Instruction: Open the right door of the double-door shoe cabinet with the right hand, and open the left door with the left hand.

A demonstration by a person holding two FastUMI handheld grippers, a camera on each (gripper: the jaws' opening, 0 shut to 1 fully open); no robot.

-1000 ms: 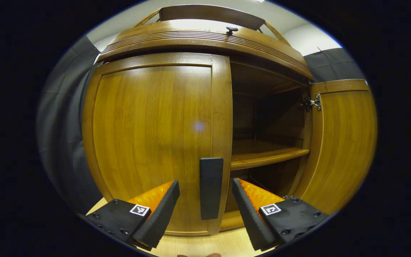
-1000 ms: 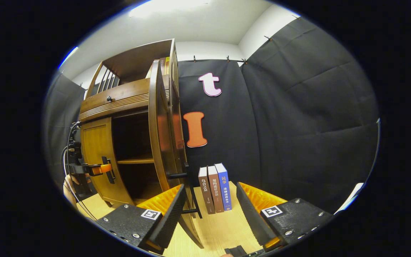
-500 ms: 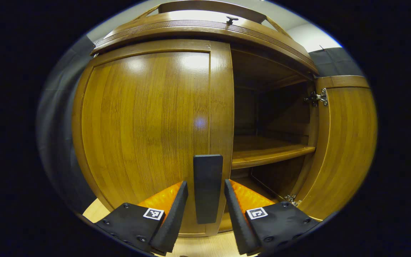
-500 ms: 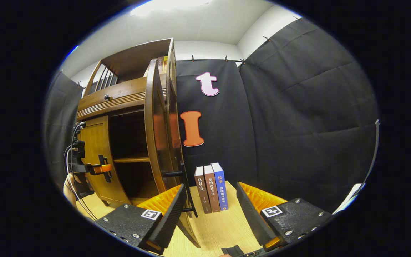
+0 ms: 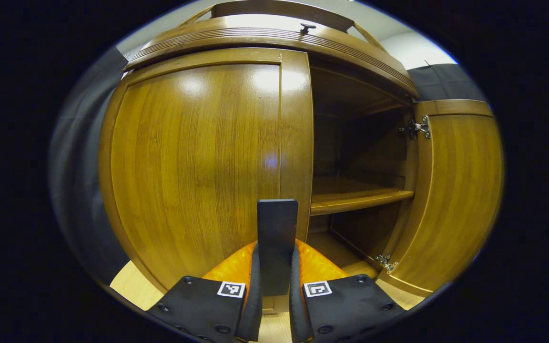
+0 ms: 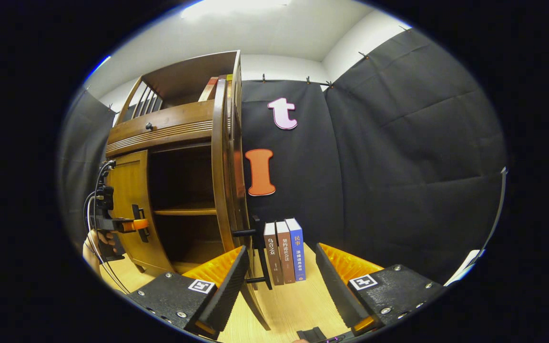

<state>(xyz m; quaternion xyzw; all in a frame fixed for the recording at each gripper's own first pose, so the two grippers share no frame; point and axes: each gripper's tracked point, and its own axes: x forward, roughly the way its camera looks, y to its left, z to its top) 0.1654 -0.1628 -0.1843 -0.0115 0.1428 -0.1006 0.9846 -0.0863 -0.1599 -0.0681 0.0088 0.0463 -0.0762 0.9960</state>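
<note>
Left gripper (image 5: 273, 286) clamped on closed left door's handle (image 5: 277, 243), right gripper (image 6: 281, 281) spread wide and empty, right door (image 6: 224, 171) swung open

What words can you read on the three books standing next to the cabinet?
"乌合之众": down the spine of the left brown book.
"民事": at the top of the blue book spine; the smaller characters below it are too small to read.
Middle brown book: it has characters on its spine, but they are too small to read for sure.

Right tongs (image 6: 281, 281) spread wide, right door (image 6: 224, 190) swung open beside books (image 6: 285, 250); left tongs (image 6: 136, 224) at left door handle (image 6: 140, 223).
</note>
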